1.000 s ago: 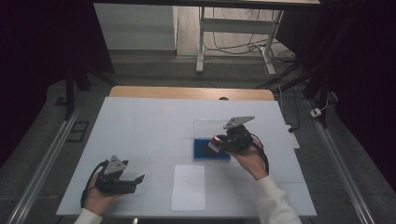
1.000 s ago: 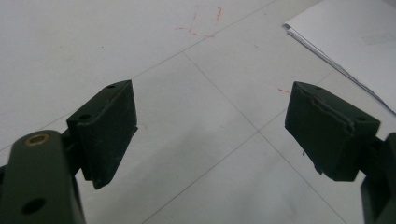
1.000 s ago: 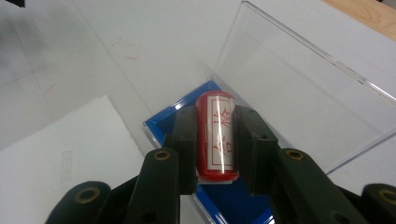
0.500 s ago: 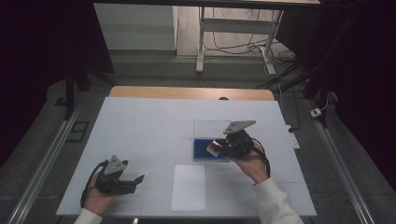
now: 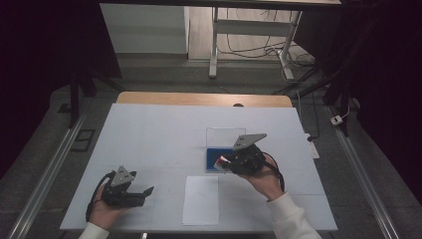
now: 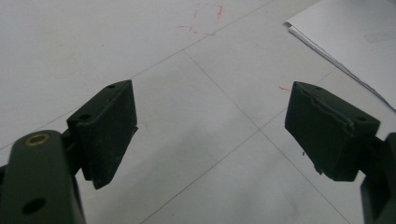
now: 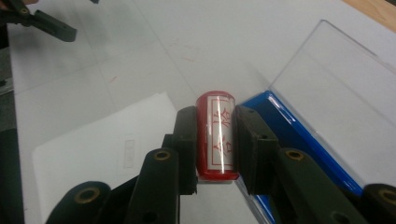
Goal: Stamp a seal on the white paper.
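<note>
Right gripper view: right gripper (image 7: 215, 140) fingers clamp red stamp (image 7: 215, 133) sideways, ink box (image 7: 299, 140) at three o'clock; left gripper (image 6: 210, 135) fingers spread wide, empty.

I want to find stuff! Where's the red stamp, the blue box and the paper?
red stamp (image 7: 215, 135): right gripper view, its label side.
blue box (image 7: 299, 135): right gripper view, its blue tray.
paper (image 5: 201, 199): high view, sheet's middle.

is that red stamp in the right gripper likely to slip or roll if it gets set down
The red stamp looks glossy and rounded, so it may slip between the right gripper pads. Laid sideways it would probably roll; stood on end, it seems tall and tippy.
</note>
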### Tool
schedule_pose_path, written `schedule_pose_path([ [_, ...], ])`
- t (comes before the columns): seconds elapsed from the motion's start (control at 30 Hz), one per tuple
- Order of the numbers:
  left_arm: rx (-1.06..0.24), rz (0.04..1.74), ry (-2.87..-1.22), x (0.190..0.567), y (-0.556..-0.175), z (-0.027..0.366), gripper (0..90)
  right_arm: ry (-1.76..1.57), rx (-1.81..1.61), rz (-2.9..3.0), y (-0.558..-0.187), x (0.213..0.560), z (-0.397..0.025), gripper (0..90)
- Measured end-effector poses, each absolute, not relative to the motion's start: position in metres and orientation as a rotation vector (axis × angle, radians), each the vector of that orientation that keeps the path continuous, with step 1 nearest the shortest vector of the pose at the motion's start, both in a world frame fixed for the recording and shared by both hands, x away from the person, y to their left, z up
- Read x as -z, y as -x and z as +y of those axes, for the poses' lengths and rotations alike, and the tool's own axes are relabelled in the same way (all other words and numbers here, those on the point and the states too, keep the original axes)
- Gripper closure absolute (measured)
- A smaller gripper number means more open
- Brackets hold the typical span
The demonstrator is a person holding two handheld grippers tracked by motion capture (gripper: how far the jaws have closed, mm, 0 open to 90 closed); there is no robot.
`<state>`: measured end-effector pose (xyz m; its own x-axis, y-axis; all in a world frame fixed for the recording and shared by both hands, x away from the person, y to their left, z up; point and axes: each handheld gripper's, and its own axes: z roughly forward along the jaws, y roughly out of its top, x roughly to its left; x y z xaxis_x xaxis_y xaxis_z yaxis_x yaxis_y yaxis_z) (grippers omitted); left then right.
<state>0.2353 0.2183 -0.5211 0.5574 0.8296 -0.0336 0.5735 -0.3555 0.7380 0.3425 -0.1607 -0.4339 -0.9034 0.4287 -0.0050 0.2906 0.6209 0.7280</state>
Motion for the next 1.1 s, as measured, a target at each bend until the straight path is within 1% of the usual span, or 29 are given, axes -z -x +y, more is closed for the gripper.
schedule_pose_path([
  [1.1,-0.456,1.120,-2.064,0.520,-0.236,0.218,17.1,-0.441,-1.114,2.795,-0.310,0.443,-0.126,70.0],
])
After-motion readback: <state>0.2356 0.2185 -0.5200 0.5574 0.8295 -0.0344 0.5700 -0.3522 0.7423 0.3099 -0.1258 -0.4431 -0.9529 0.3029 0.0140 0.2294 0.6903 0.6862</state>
